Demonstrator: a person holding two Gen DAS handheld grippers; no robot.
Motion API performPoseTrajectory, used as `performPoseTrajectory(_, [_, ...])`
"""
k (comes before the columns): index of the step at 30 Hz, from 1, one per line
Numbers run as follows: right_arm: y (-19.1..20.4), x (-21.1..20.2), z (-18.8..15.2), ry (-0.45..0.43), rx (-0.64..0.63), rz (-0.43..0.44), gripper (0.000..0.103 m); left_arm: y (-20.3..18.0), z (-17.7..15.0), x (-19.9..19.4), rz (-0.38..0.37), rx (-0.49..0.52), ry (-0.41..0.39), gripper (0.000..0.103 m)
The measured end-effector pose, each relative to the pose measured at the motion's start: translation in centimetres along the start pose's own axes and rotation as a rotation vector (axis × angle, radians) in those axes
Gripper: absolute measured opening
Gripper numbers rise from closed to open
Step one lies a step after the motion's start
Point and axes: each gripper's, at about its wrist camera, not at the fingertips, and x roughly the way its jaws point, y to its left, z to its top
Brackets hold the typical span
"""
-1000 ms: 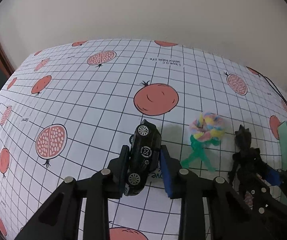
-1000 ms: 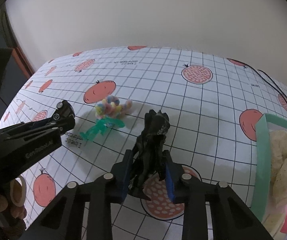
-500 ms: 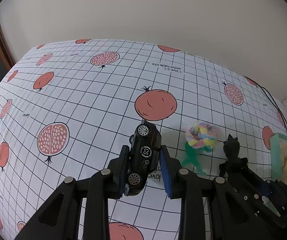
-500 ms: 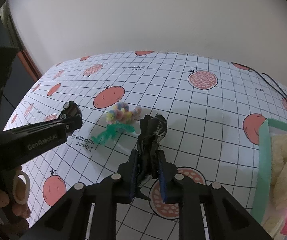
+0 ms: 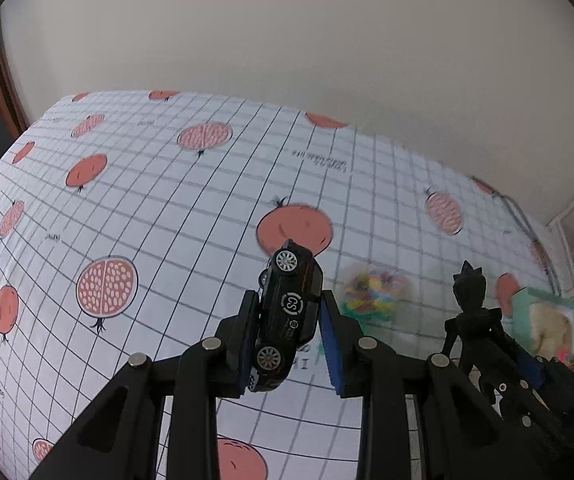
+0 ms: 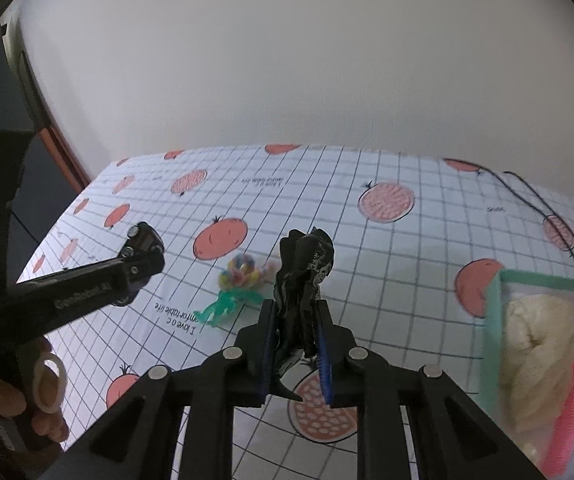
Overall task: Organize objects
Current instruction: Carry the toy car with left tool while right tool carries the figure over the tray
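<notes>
Both grippers are clamped: left gripper (image 5: 289,330) on the toy car (image 5: 289,312), right gripper (image 6: 295,338) on the black figure (image 6: 303,276). Left of the bin (image 6: 495,320), only the pompom flower (image 6: 239,280) lies unsorted.

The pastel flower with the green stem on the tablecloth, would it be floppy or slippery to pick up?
Probably soft and light: the flower looks fuzzy, like twisted pipe cleaners. Its thin green stem would likely bend, not snap. Fuzz should grip, not slip.
</notes>
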Motion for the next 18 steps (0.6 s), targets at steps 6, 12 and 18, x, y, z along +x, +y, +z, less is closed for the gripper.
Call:
performPoseTrajectory(6, [-2.0, -2.4, 1.0, -0.041, 0.029, -0.019, 0.02, -1.1, 0.9, -2.3, -0.052, -0.001, -0.051, 0.031])
performPoseTrajectory(12, [-5.5, -5.3, 1.4, -0.083, 0.079, -0.046, 0.02, -3.1, 1.3, -4.1, -0.112, 0.006, -0.085, 0.031])
performPoseTrajectory(18, [-9.1, -7.8, 1.5, -0.115, 0.116, -0.082, 0.02, -5.9, 1.3, -5.4, -0.164, 0.033, -0.098, 0.031])
